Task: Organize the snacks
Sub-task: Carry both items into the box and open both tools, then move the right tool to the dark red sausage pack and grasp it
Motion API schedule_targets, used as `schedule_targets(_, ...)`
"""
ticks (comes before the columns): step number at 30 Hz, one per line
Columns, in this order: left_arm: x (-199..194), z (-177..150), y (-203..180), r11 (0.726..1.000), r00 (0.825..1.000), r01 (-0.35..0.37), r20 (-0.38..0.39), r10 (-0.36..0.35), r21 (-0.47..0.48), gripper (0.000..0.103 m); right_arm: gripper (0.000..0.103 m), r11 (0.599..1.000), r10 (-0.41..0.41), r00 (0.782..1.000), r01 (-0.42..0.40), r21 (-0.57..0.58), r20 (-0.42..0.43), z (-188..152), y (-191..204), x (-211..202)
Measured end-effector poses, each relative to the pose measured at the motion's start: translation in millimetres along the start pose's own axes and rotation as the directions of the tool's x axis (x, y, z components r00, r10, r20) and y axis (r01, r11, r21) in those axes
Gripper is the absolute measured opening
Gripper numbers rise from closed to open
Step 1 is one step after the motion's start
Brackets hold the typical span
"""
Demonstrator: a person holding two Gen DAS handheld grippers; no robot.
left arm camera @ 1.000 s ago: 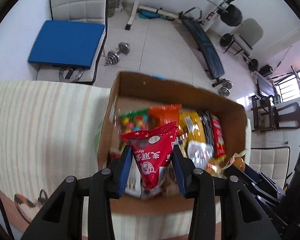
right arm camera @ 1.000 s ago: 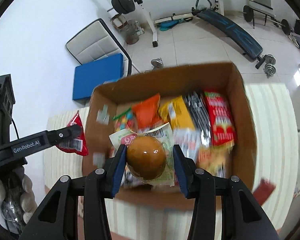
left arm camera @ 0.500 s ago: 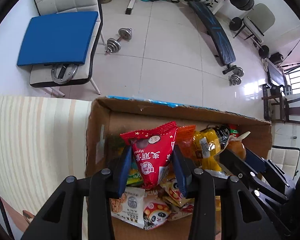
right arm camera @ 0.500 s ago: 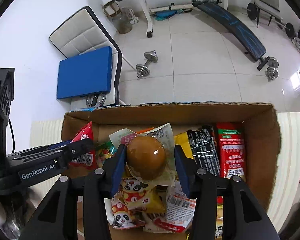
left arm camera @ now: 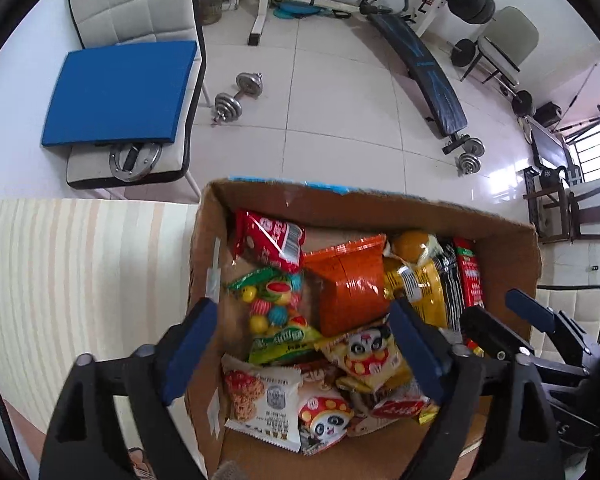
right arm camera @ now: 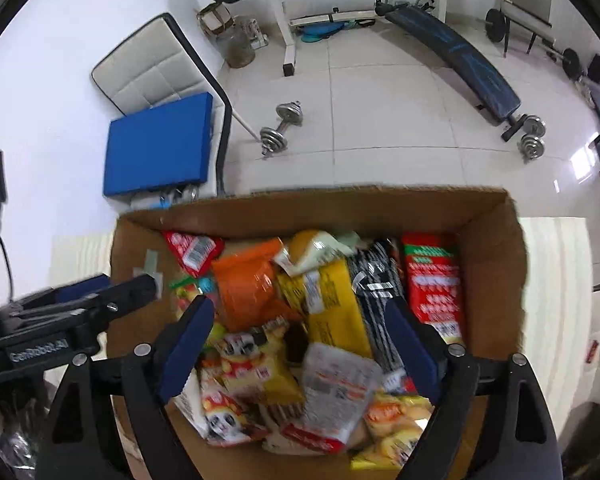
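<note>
**Both claws spread over a full snack box**

A cardboard box [left arm camera: 500,240] sits on a striped tabletop [left arm camera: 80,272], open at the top and crowded with snacks. At its far left corner lies a red packet [left arm camera: 270,240] with a barcode facing up. Beside it an orange pouch [left arm camera: 352,280] stands tilted, and a round brown bun in clear wrap [left arm camera: 410,242] rests against the far wall just right of the pouch. A yellow packet [left arm camera: 420,292], a black-and-white striped packet [right arm camera: 374,292] and a red-and-green packet [right arm camera: 432,284] lie side by side toward the right wall. A bag of coloured candy balls [left arm camera: 276,304] lies near the left wall; panda-printed packets [left arm camera: 366,354] and a biscuit packet [left arm camera: 262,402] fill the near end.

The left claw [left arm camera: 300,352] points steeply down over the box's left half, its jaws opening, blue pads [left arm camera: 188,344] apart, gripping nothing. The right claw [right arm camera: 300,352] points down over the middle, jaws likewise opening and empty; its view is blurred at the near end. Each claw shows at the edge of the other's view.
</note>
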State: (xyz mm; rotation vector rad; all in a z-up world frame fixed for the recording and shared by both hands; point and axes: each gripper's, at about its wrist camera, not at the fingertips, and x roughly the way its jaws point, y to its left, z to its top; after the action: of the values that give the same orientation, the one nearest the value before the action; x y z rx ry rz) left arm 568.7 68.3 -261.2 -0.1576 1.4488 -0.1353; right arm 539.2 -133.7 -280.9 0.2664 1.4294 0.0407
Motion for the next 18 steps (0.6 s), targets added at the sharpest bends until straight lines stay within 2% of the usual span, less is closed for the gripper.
schedule_targets(5, -21, -31, -2, 1.0, 0.998, 0.018, 0.055, -0.018, -0.004, 0.095, 0.093, 0.997, -0.066, 0.997, 0.067, -0.038, 0.029, -31, -2, -23)
schedule_targets(11, -42, -73, -12, 0.999, 0.994, -0.012, 0.109, 0.007, 0.039, 0.094, 0.094, 0.987, -0.13, 0.989, 0.136, -0.089, 0.07, -74, -1, -53)
schedule_targets(18, -74, -130, -22, 0.999, 0.978, -0.042, 0.204, 0.038, 0.015, 0.094, 0.095, 0.987, -0.09, 0.99, 0.103, -0.122, 0.105, -119, 5, -89)
